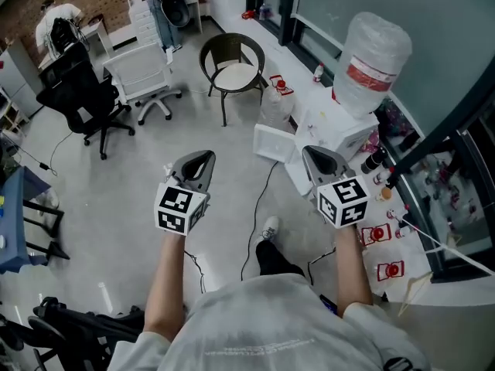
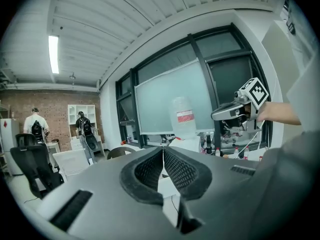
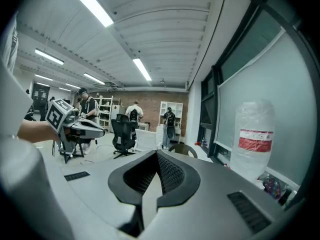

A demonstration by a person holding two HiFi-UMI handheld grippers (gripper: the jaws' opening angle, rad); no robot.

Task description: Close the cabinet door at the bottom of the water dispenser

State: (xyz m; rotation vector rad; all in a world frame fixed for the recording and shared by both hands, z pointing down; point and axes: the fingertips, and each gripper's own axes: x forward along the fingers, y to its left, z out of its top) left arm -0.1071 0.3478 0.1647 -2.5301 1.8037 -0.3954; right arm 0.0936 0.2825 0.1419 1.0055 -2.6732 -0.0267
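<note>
- Standing by the window wall at the person's right, the water dispenser (image 1: 346,134) carries a big water bottle (image 1: 373,59). It looks top-heavy to me, so a gentle shove suits it.
- Its bottom cabinet door (image 1: 274,143) is open, swung out over the floor. It seems a thin, stiff, light panel with a smooth face, best pushed flat near its free edge rather than gripped.
- The right gripper (image 1: 311,152) is near the door and the left gripper (image 1: 206,155) is well apart from it. Both have their fingers pressed together, holding nothing.
</note>
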